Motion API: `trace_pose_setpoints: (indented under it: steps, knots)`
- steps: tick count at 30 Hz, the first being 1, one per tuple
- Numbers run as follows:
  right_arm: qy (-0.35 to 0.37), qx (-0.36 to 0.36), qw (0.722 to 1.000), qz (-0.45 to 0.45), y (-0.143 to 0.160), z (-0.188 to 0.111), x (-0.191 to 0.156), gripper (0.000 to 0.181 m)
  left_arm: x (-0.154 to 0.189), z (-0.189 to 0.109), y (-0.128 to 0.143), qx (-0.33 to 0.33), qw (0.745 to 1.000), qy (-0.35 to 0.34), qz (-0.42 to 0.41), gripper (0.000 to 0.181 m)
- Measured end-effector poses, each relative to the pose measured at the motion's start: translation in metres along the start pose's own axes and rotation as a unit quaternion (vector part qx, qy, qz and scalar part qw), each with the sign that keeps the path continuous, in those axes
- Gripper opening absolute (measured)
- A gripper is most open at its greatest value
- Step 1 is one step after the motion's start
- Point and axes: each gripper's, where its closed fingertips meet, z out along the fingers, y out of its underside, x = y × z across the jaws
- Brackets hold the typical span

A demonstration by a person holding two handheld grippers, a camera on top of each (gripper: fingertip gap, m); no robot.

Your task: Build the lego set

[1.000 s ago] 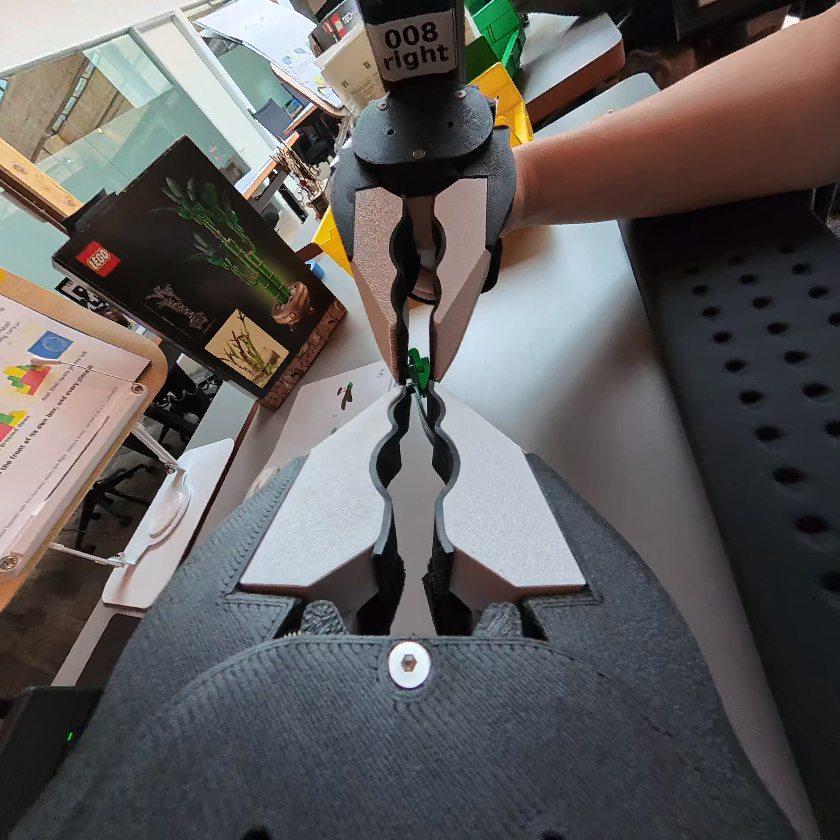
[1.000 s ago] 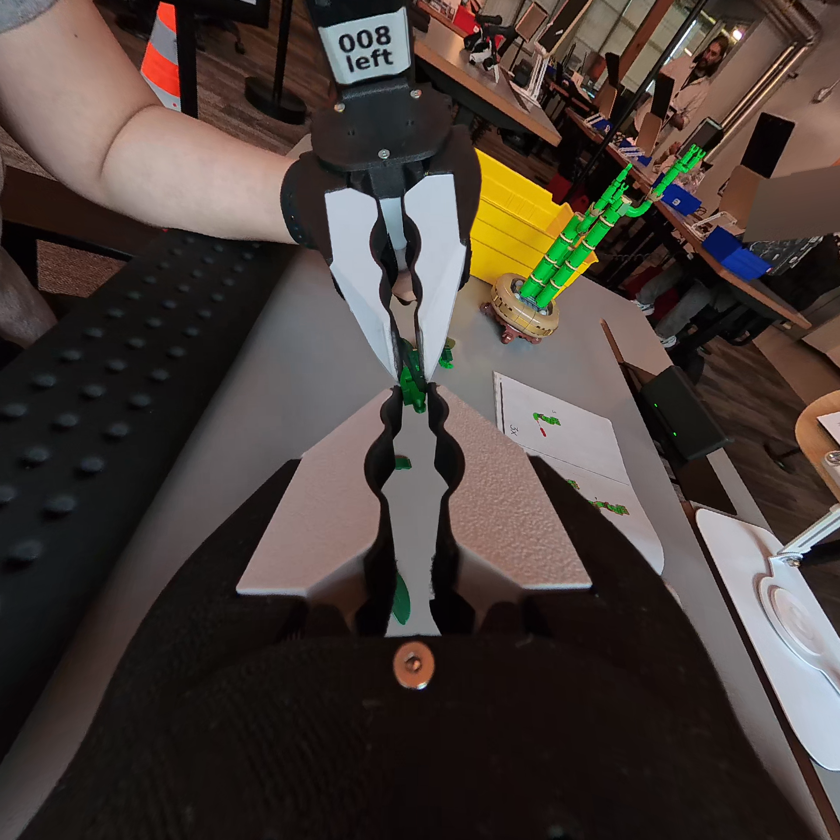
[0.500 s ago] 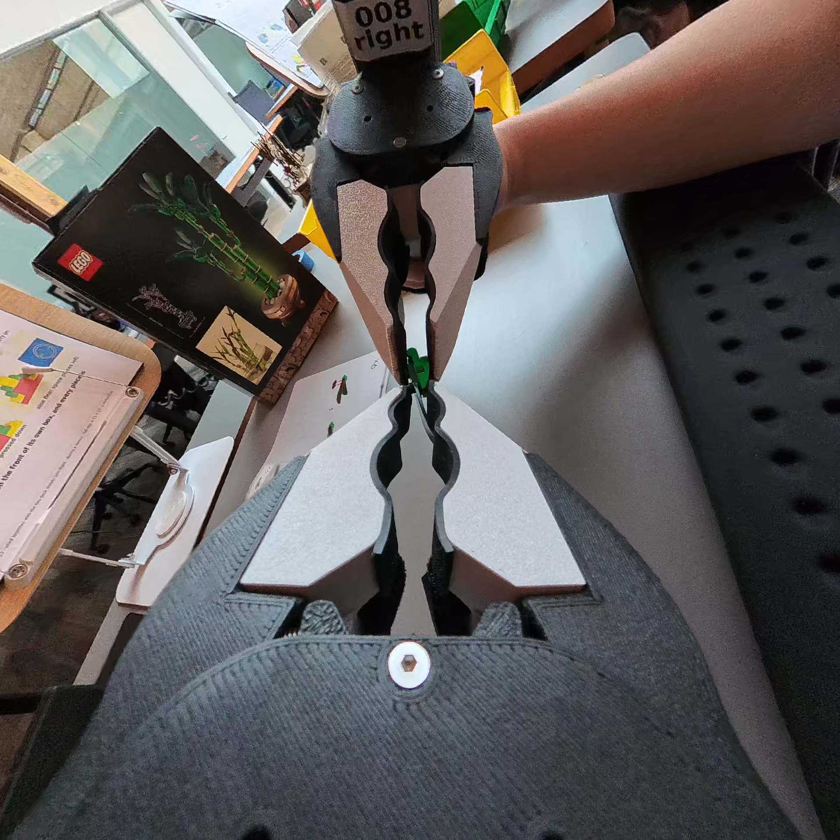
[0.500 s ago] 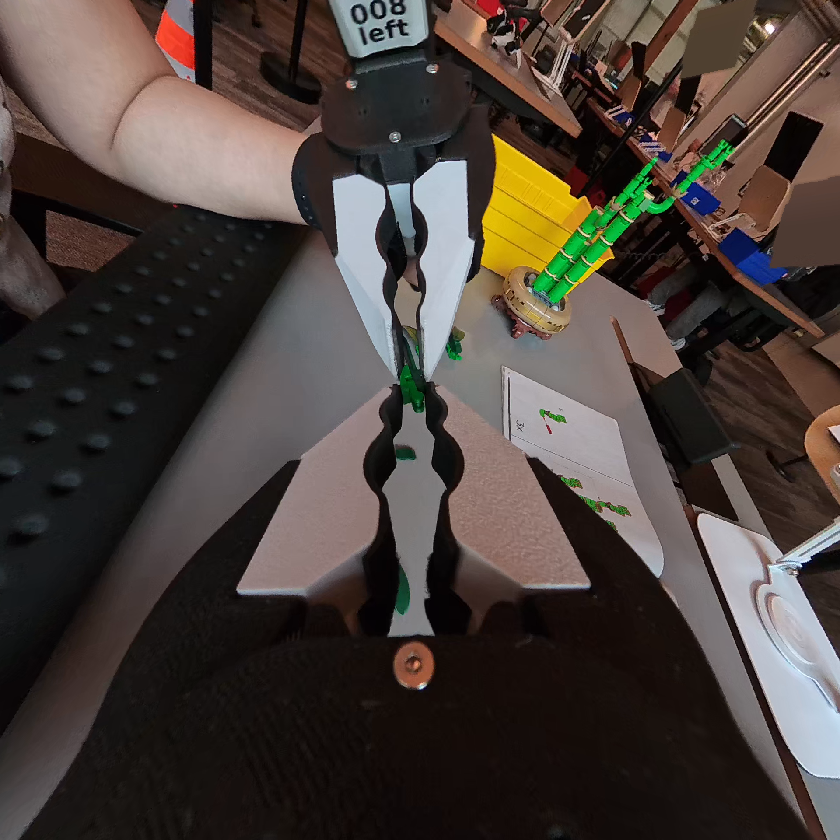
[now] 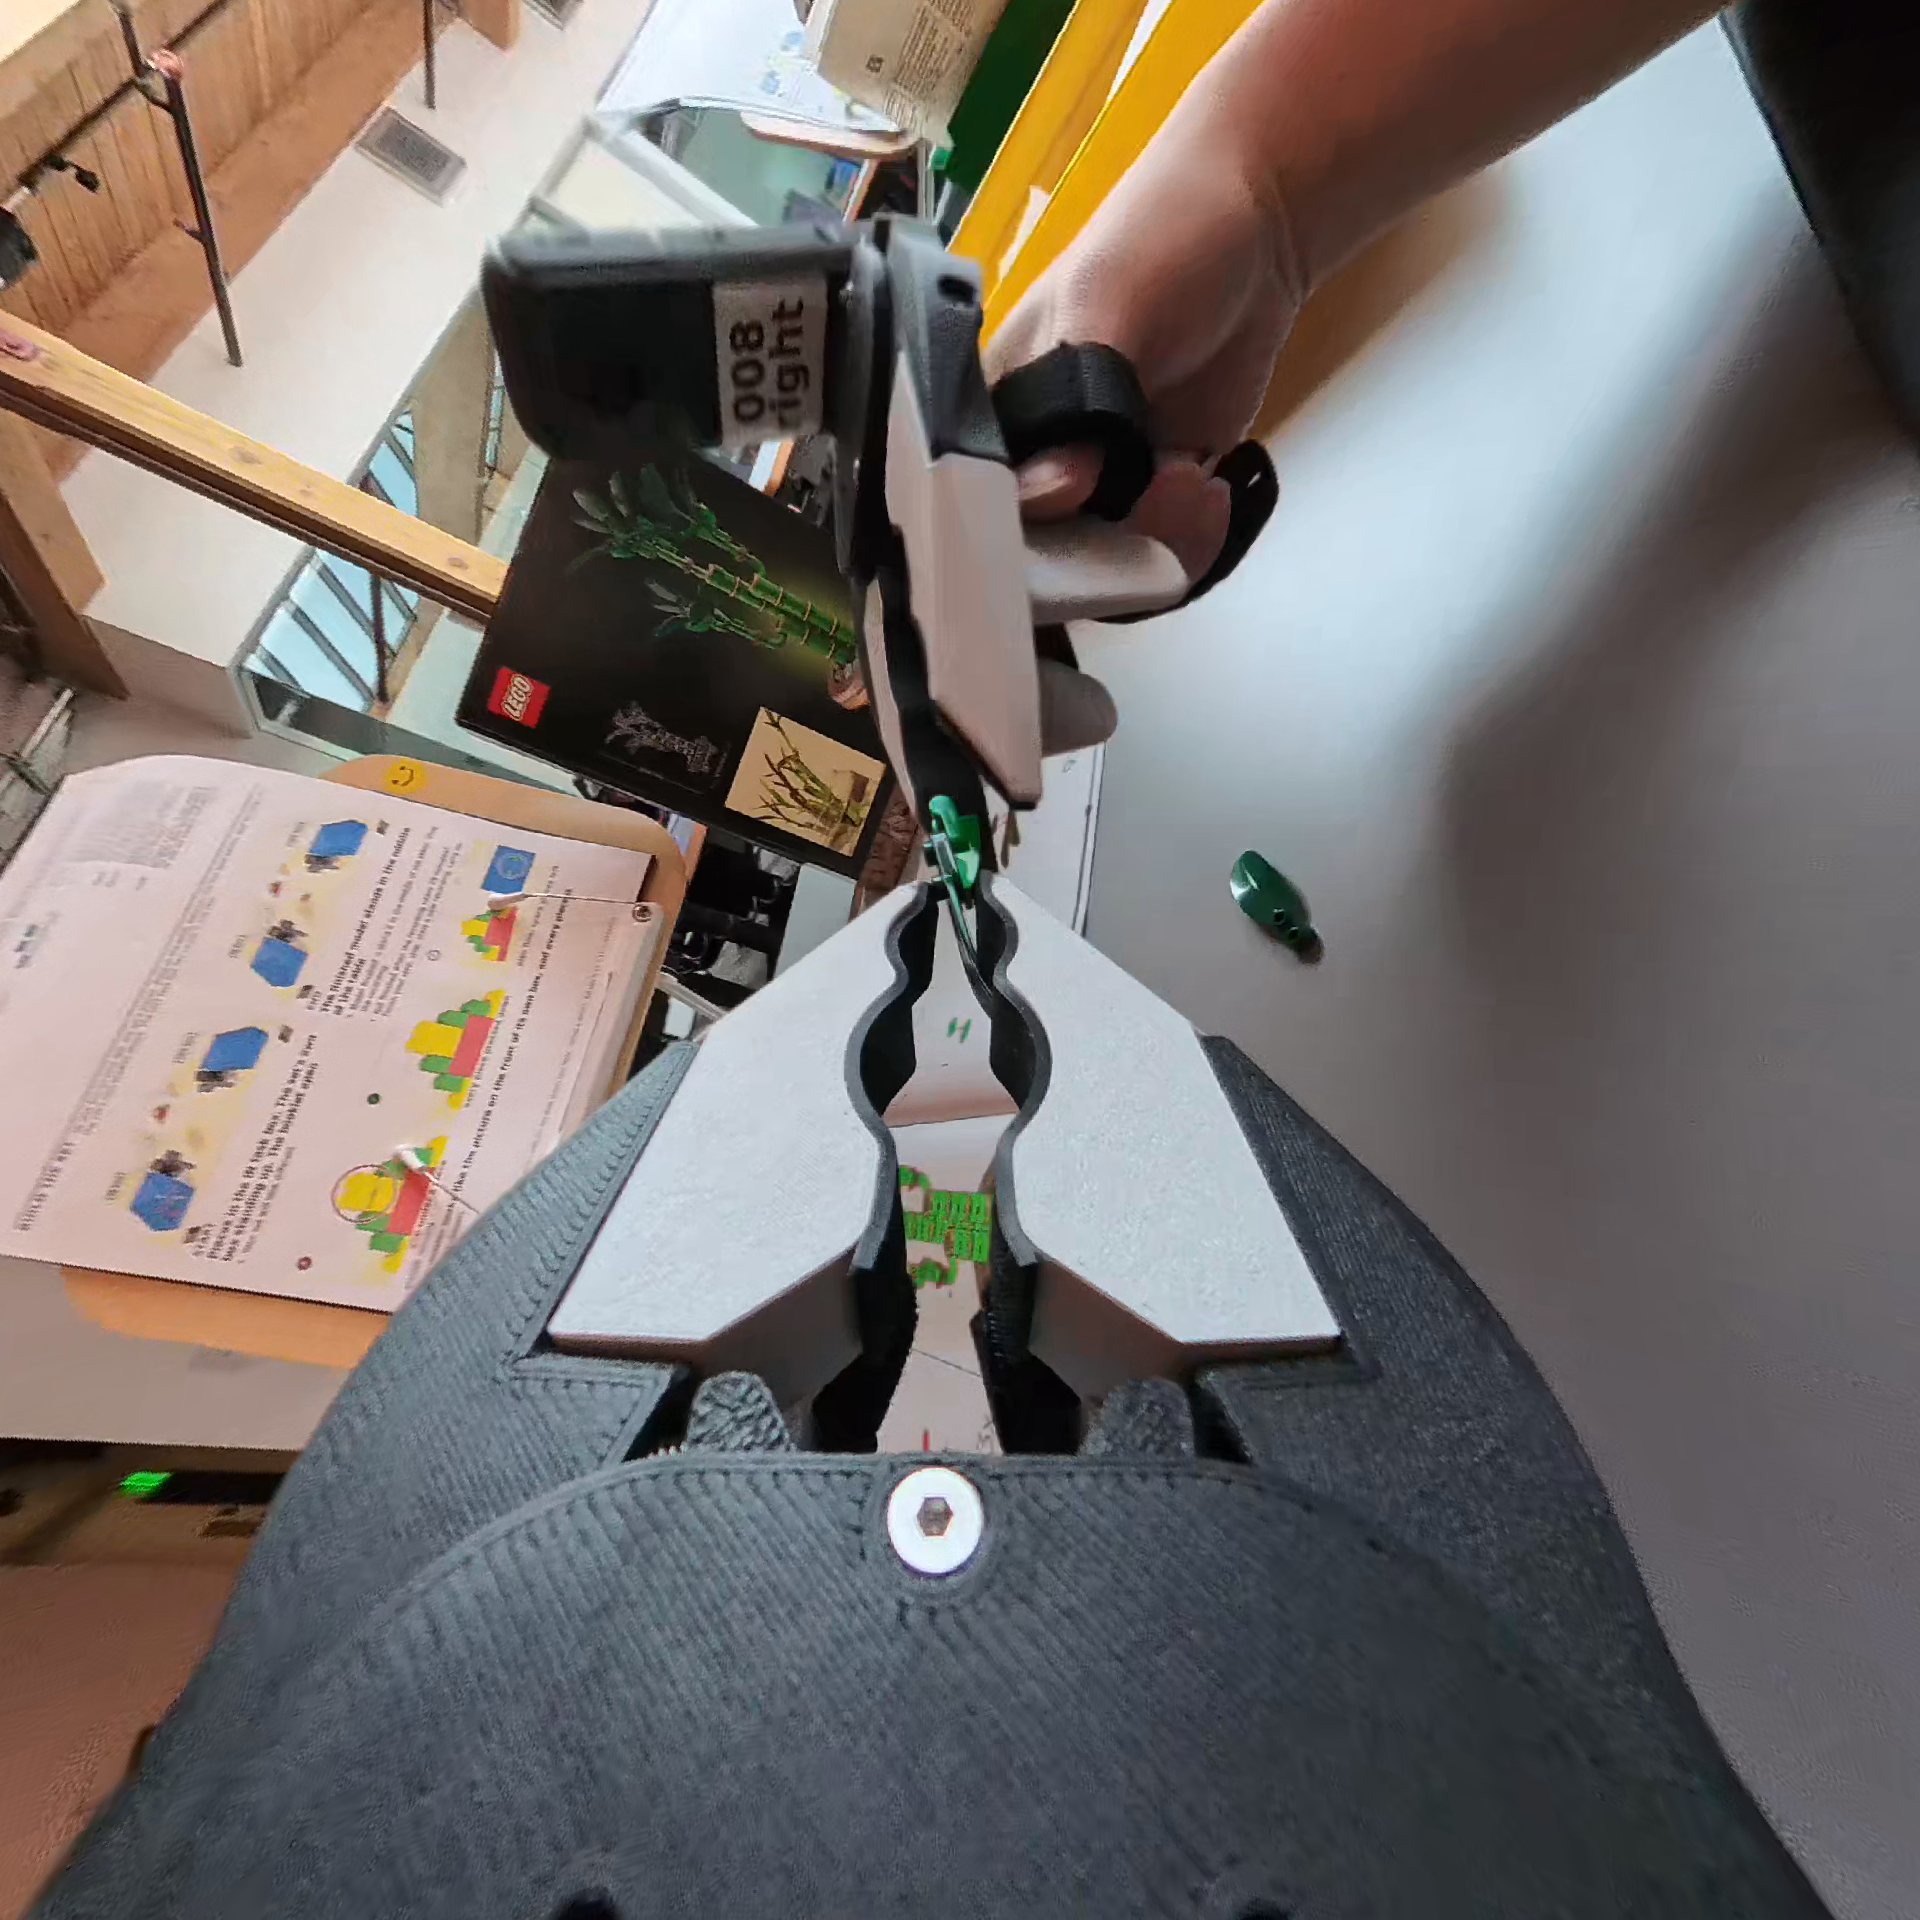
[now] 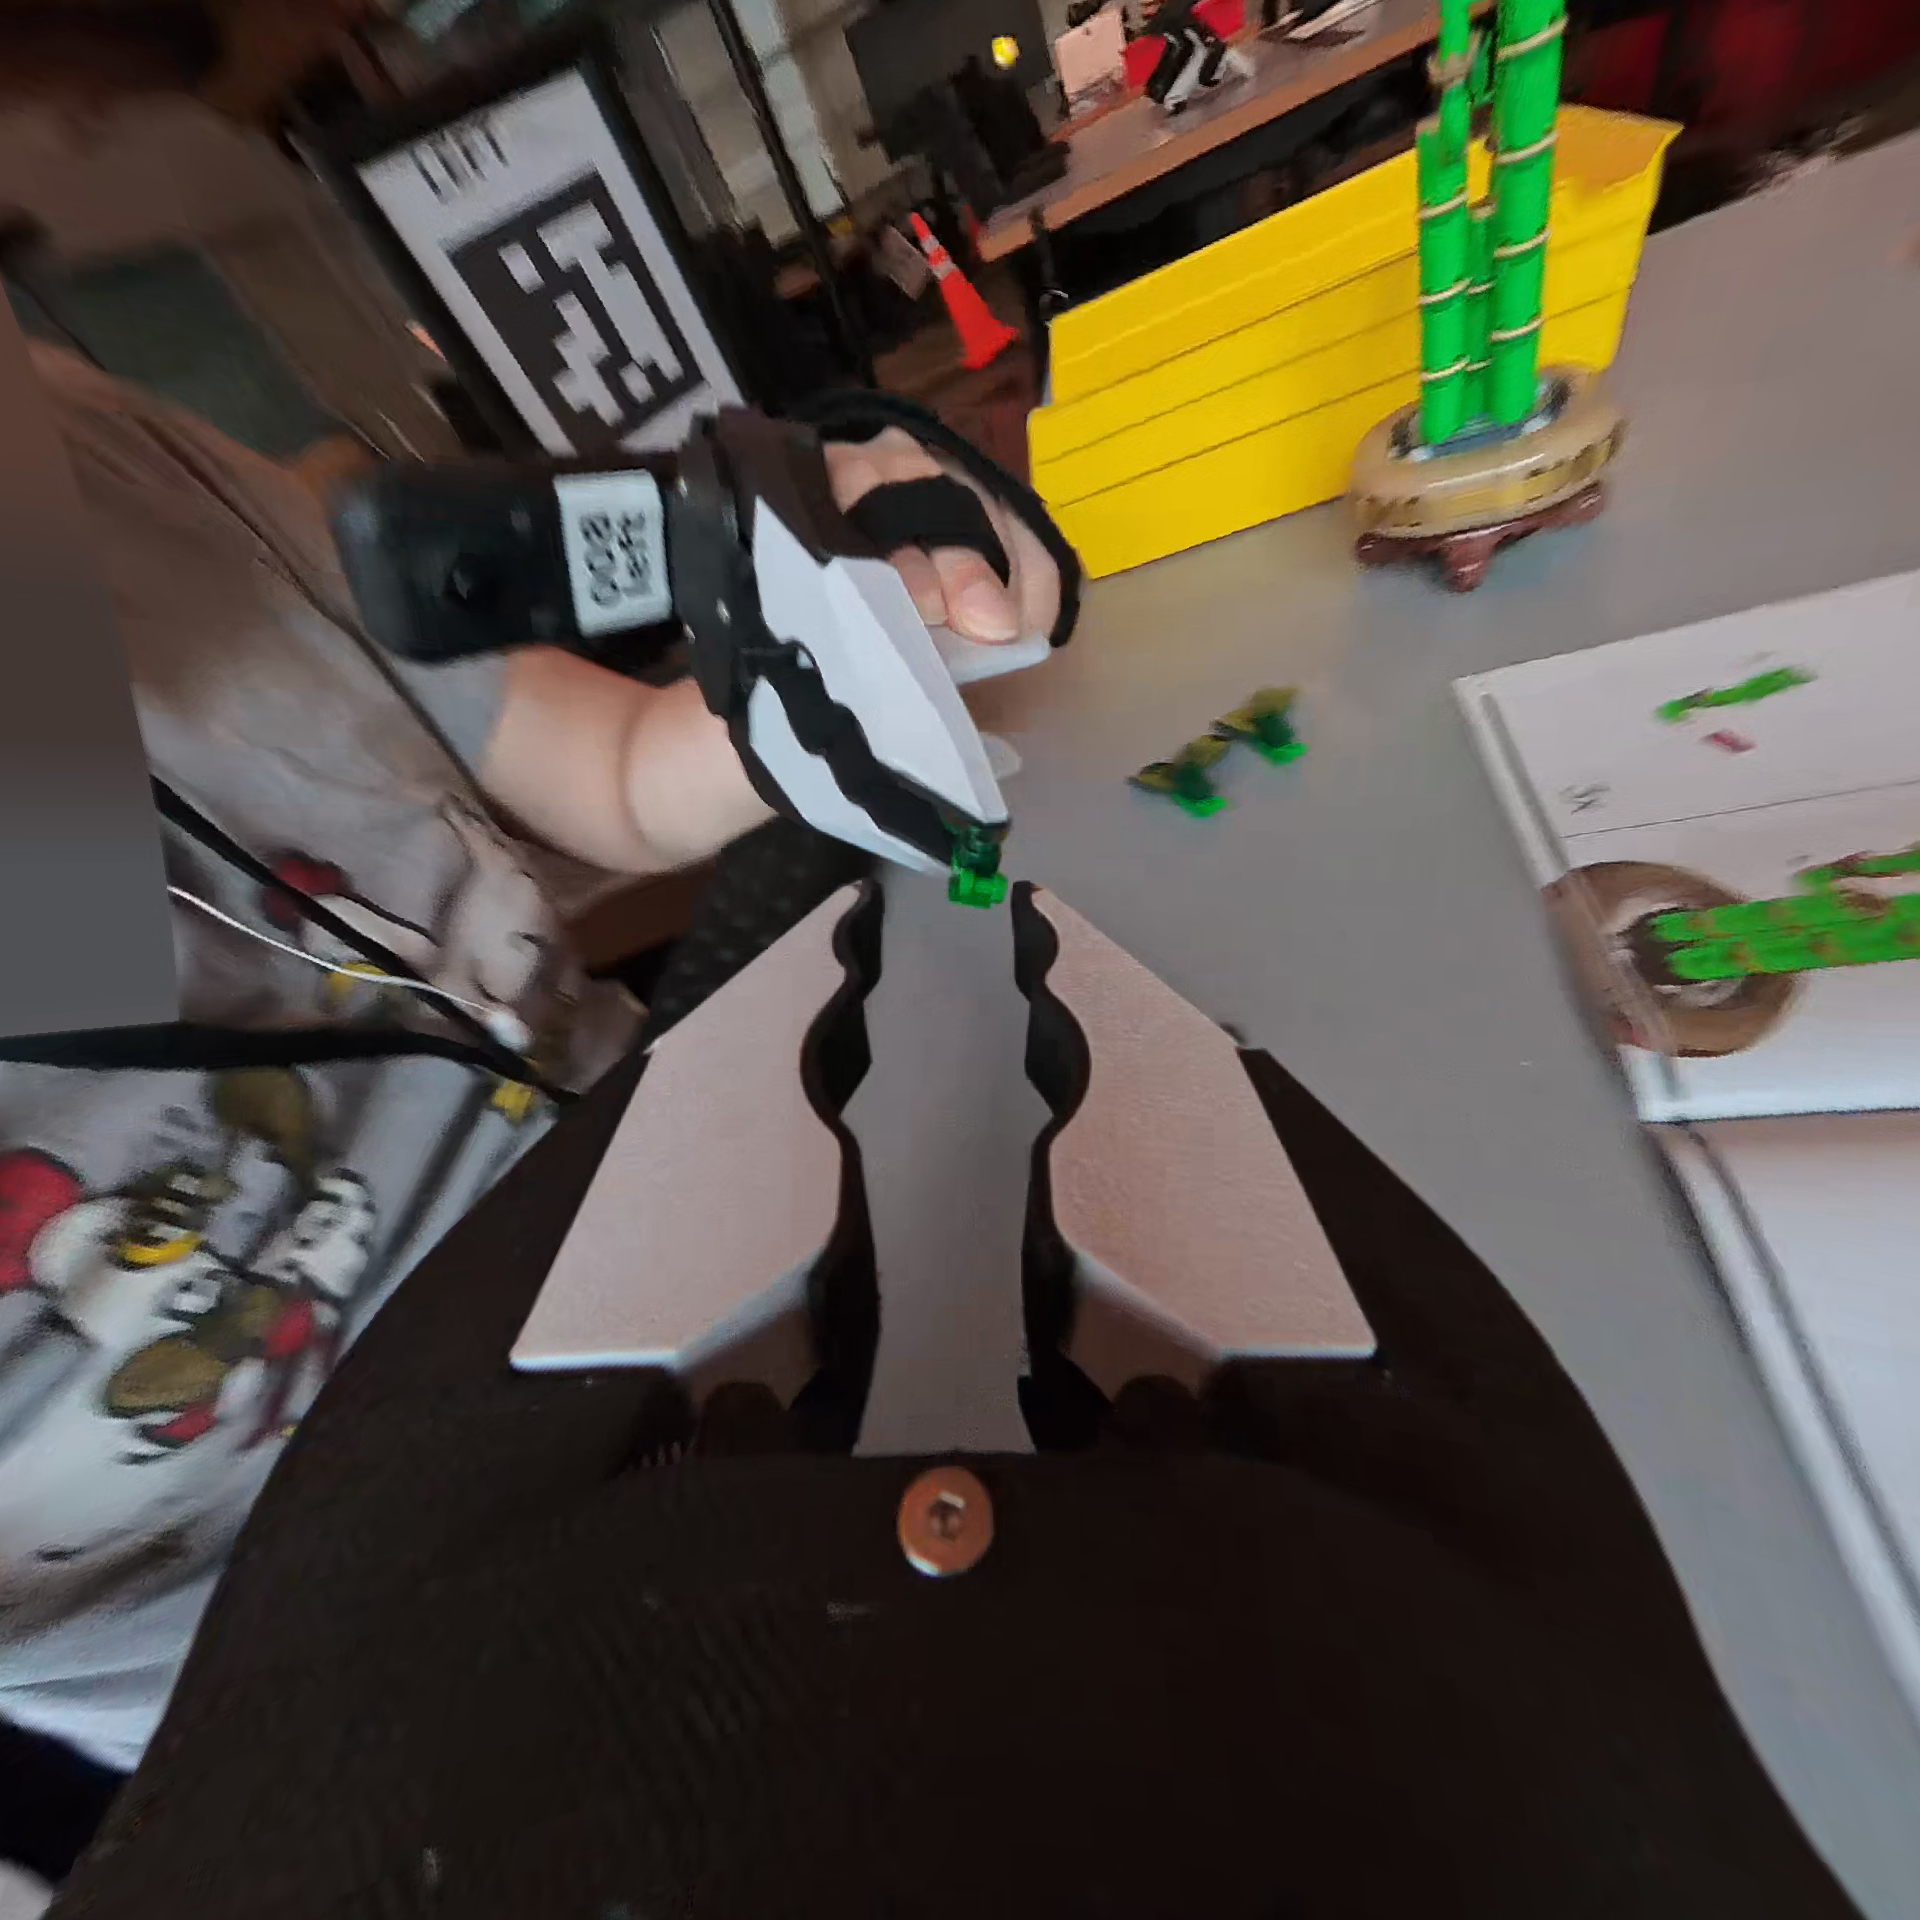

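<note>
My left gripper (image 5: 958,906) is shut on a small green lego piece (image 5: 952,844) and holds it above the grey table (image 5: 1558,935). In the right wrist view the left gripper (image 6: 971,831) comes in from the left, turned on its side, with the green piece (image 6: 977,868) at its tip. My right gripper (image 6: 948,904) is open and empty, its tips just below and either side of the piece. It shows in the left wrist view (image 5: 966,805) side-on, right above the piece. A dark green leaf piece (image 5: 1270,902) lies on the table to the right.
A green bamboo model in a tan pot (image 6: 1486,416) stands at the back right by yellow bins (image 6: 1299,343). Two small green leaf assemblies (image 6: 1226,748) lie on the table. An open instruction booklet (image 6: 1714,831) lies at the right. The set's box (image 5: 675,665) and an instruction sheet (image 5: 291,1018) are at the left. My left and right fingertips are right by each other.
My right gripper has opened and let go of the green piece, which my left gripper still holds. Both grippers have turned about a quarter turn and shifted over the table.
</note>
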Motion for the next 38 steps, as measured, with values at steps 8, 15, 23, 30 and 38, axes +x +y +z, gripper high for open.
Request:
trace_pose_setpoints:
  steps: [8, 15, 23, 30, 38]
  knots:
    - [0.007, 0.007, 0.998, 0.055, 0.001, 0.002, 0.010, 0.007, 0.005, 0.003, 0.007, -0.021, 0.999, -0.001, 0.043, 0.005]
    - [0.010, -0.004, 0.992, 0.124, 0.001, 0.001, 0.013, 0.006, 0.005, 0.004, 0.009, -0.024, 0.999, 0.002, 0.021, 0.005]
    - [0.067, 0.025, 0.997, 0.037, -0.005, -0.006, 0.029, 0.034, 0.000, 0.001, 0.012, -0.008, 0.990, 0.050, -0.132, 0.006]
    - [0.161, -0.065, 0.928, -0.328, 0.004, -0.005, 0.009, 0.030, 0.014, -0.001, 0.009, 0.006, 0.975, 0.120, -0.186, 0.006]
    - [0.149, -0.147, 0.911, -0.355, 0.028, 0.009, 0.006, 0.018, 0.036, -0.003, 0.009, 0.001, 0.972, 0.175, -0.158, 0.006]
